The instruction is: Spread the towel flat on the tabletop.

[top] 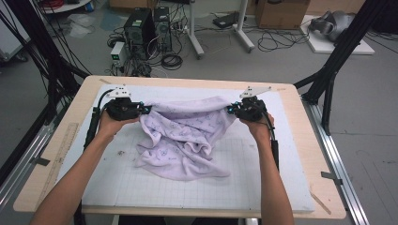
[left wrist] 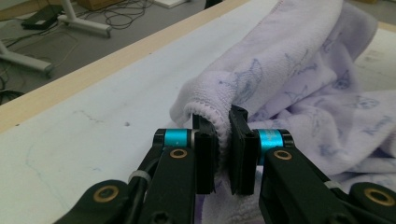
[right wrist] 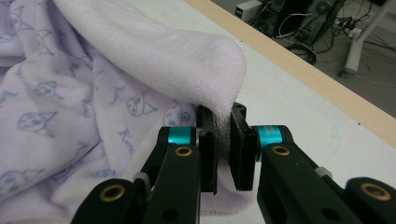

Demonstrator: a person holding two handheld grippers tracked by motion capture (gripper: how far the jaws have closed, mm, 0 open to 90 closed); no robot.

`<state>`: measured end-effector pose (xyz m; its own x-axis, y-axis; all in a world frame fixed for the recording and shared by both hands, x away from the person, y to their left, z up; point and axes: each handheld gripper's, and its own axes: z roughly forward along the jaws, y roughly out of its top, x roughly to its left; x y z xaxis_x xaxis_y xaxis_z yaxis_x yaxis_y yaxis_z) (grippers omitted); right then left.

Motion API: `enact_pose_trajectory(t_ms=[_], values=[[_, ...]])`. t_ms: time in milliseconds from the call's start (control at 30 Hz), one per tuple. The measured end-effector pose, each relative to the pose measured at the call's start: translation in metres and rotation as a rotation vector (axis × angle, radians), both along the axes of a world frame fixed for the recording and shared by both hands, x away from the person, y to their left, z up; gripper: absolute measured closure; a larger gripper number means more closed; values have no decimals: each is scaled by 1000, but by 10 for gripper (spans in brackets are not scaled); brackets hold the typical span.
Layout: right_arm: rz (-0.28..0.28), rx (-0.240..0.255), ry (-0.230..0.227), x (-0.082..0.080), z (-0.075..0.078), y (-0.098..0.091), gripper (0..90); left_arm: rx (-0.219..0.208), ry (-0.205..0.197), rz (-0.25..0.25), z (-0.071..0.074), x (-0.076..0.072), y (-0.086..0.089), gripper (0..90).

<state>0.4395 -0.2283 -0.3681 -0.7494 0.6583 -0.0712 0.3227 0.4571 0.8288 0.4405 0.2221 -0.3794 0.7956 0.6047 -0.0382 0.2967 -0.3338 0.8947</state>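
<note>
Lilac towel [top: 187, 136] is soft, light, limp; it will sag. I have left gripper [left wrist: 223, 140] and right gripper [right wrist: 223, 135] each clamped on a hemmed corner, the best hold.

Towel [top: 187, 136]: pale lilac, printed with small blue-grey cat faces and script. Left gripper [left wrist: 224, 140], right gripper [right wrist: 223, 135]: black, cyan bands, brass-coloured rivets. Mat [top: 263, 183]: white, faint grey grid. Table [top: 305, 154]: light wood edge. Ruler [top: 61, 154]: tan. Floor [top: 366, 103]: grey.
</note>
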Motion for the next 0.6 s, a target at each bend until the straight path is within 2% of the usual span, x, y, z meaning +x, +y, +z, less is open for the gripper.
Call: enact_pose_trajectory(t_ms=[100, 133, 167, 233, 267, 433, 600], values=[[-41, 5, -12, 6, -1, 2, 836, 5, -7, -1, 3, 6, -3, 816], [-53, 11, -18, 7, -1, 2, 836, 1, -22, 1, 2, 7, -3, 815], [-64, 18, -19, 9, -1, 3, 836, -7, -15, 3, 2, 9, -3, 816], [-82, 13, -23, 14, 0, 4, 836, 12, 2, 9, 0, 15, -2, 814], [-84, 19, -30, 15, -1, 6, 836, 8, 7, 13, 0, 16, -1, 813], [-110, 11, -9, 23, -6, 11, 836, 25, 22, 28, -5, 24, -3, 807], [-123, 12, 57, 30, -18, 15, 829, 34, 72, 54, -16, 31, -2, 779]])
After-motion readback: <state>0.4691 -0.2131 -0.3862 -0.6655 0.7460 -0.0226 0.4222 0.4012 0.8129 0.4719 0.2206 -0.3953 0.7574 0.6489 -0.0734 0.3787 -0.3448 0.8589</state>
